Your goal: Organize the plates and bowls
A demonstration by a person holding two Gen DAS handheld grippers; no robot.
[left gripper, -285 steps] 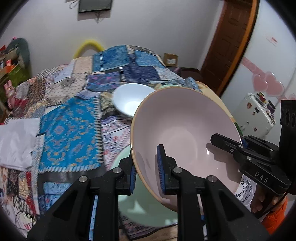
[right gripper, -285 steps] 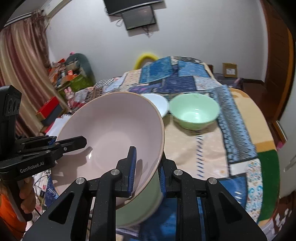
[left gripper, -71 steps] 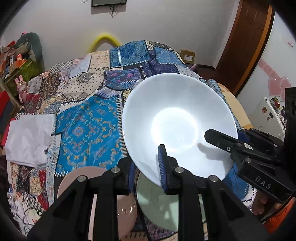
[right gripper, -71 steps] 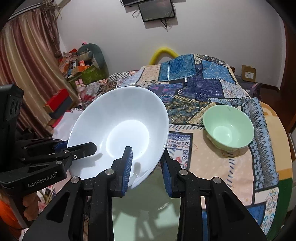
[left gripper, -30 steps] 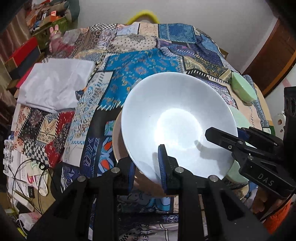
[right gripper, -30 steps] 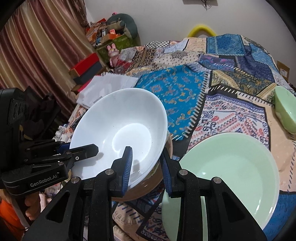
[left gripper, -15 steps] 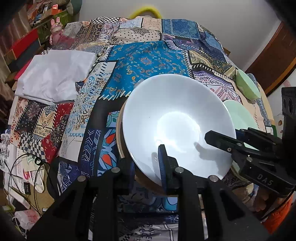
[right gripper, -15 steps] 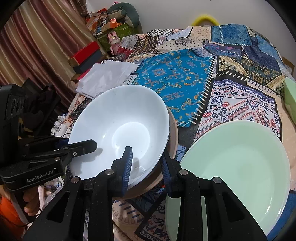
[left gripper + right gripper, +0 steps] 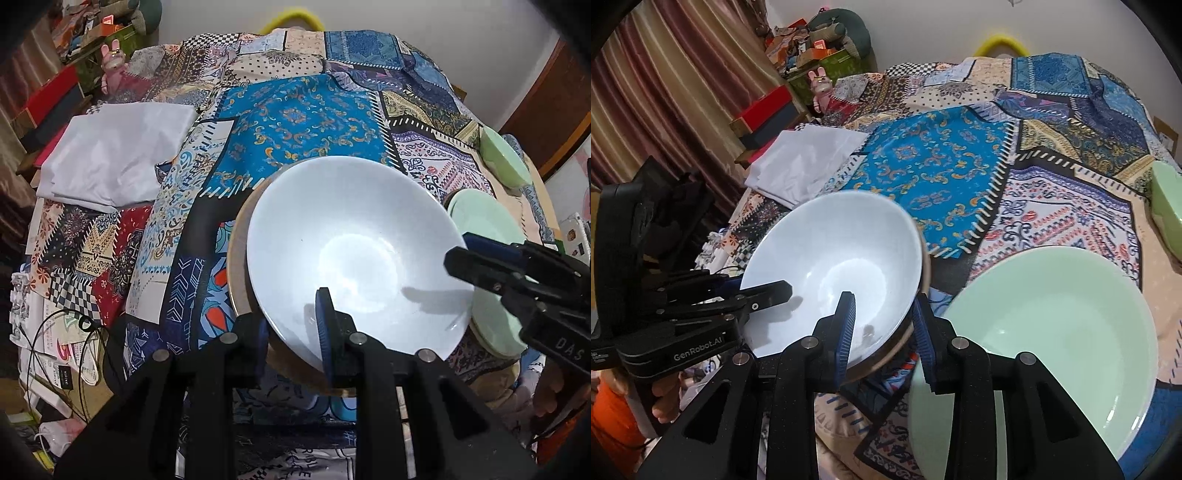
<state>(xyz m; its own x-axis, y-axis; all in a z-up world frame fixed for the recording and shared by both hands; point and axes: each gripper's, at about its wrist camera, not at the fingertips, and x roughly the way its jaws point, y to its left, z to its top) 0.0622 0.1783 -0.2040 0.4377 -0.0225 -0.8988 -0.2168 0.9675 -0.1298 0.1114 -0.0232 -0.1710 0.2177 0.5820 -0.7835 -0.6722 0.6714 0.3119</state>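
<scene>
A white bowl (image 9: 354,251) sits inside the pink bowl (image 9: 238,258), whose tan rim shows around it. It also shows in the right wrist view (image 9: 831,266). My left gripper (image 9: 291,332) straddles the white bowl's near rim, jaws slightly apart. My right gripper (image 9: 884,328) has widened jaws around the bowl's right rim, pads clear of it. A large green plate (image 9: 1041,332) lies to the right, and it also shows in the left wrist view (image 9: 484,236). A small green bowl (image 9: 504,162) stands further right.
A patchwork cloth (image 9: 303,125) covers the table. A folded white cloth (image 9: 110,155) lies at the left. Cables and papers (image 9: 62,354) hang past the near-left edge. Boxes and clutter (image 9: 768,110) stand by the curtain.
The white bowl came down into the pink bowl. My right gripper's jaws have opened off its rim; my left jaws have loosened too.
</scene>
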